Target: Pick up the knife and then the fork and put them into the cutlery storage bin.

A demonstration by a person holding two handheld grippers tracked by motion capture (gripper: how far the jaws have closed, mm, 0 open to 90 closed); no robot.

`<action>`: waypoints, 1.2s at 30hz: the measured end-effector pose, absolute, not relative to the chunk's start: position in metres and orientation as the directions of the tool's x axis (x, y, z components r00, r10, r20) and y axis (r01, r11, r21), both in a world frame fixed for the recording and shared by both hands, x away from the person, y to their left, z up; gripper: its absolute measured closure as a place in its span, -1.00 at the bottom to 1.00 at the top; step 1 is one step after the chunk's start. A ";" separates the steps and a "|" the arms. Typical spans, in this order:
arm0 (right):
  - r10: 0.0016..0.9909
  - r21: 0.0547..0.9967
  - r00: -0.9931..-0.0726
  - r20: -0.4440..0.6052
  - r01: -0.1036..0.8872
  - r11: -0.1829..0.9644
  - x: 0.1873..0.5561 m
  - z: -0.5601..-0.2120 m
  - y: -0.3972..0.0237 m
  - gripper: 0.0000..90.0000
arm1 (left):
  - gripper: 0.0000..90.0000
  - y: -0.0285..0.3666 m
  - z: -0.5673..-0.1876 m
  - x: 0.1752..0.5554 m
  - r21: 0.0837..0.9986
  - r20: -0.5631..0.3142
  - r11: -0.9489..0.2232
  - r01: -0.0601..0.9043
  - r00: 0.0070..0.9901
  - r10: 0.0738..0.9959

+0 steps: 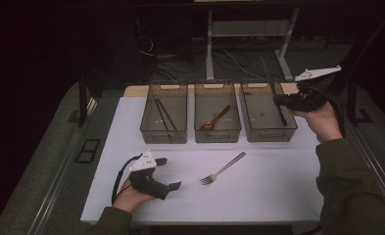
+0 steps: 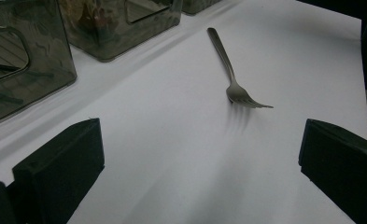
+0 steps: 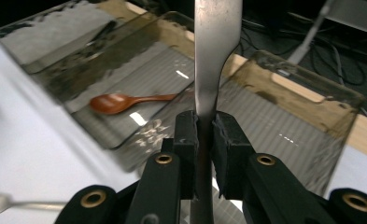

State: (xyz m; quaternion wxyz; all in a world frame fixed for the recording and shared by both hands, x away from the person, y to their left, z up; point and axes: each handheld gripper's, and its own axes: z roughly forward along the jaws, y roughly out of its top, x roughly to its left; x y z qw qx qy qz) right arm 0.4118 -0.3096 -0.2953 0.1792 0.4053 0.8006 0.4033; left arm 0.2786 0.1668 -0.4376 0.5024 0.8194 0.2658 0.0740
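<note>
Nearest the person, the left gripper [image 1: 170, 172] rests low on the white table top [image 1: 278, 186], its jaws spread wide with nothing between them. Just beyond it a metal fork [image 1: 223, 168] lies flat on the table, tines toward the person, handle angled away toward the bins; in the left gripper view the fork [image 2: 235, 74] sits ahead of the open jaws, apart from both.

Farther back, three smoky clear plastic bins stand in a row, just beside one another. The left bin [image 1: 164, 131] holds a pair of dark chopsticks [image 1: 164, 115] lying lengthwise. The middle bin [image 1: 217, 132] holds a reddish wooden spoon [image 1: 216, 118], bowl toward the near wall. The right bin [image 1: 268, 132] has a long dark piece leaning along its right side; I cannot tell what it is.

Over that right bin's far corner, the right gripper [image 1: 279, 100] is held above the table, its jaws pinched tight on a flat metal utensil handle [image 3: 216, 60] that rises straight out between the pads.
</note>
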 end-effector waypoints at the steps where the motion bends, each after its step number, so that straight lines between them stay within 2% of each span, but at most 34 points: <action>1: 0.801 0.789 -0.597 0.043 0.512 0.340 0.416 -0.296 -0.310 0.76 | -1.00 0.167 -0.437 0.279 0.863 -0.146 -0.354 0.361 0.848 0.509; 12: 0.848 0.752 -0.529 0.047 0.577 0.318 0.451 -0.323 -0.320 0.76 | -1.00 0.167 -0.437 0.278 0.865 -0.148 -0.350 0.359 0.850 0.506; 26: 0.874 0.667 -0.482 0.067 0.673 0.320 0.459 -0.366 -0.331 0.76 | -1.00 0.167 -0.437 0.278 0.863 -0.150 -0.352 0.361 0.850 0.505; 36: 0.883 0.603 -0.465 0.067 0.724 0.335 0.463 -0.382 -0.326 0.75 | -1.00 0.167 -0.437 0.278 0.862 -0.152 -0.354 0.364 0.851 0.503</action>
